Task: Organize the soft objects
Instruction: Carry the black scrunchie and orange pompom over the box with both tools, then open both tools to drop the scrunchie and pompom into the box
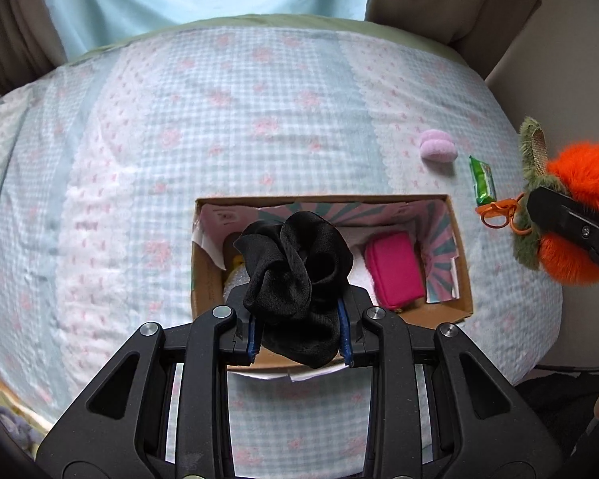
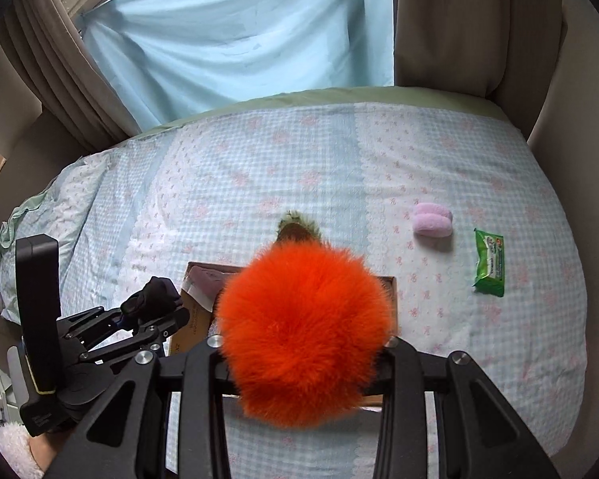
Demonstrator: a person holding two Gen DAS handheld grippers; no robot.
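Note:
My left gripper (image 1: 299, 333) is shut on a crumpled black cloth (image 1: 295, 275) and holds it over the near edge of an open cardboard box (image 1: 207, 283) on the bed. A pink pouch (image 1: 397, 273) lies inside the box. My right gripper (image 2: 303, 349) is shut on a fluffy orange plush with a green furry top (image 2: 305, 343), held above the box (image 2: 191, 327); it also shows at the right of the left wrist view (image 1: 575, 215). The left gripper with the black cloth (image 2: 155, 293) shows at the left in the right wrist view.
A small pink plush (image 1: 437, 147) (image 2: 431, 219) and a green wipes packet (image 1: 482, 179) (image 2: 489, 261) lie on the checked bedspread (image 1: 259, 119) right of the box. Curtains and a blue sheet hang behind the bed. The bed's edge is close on the right.

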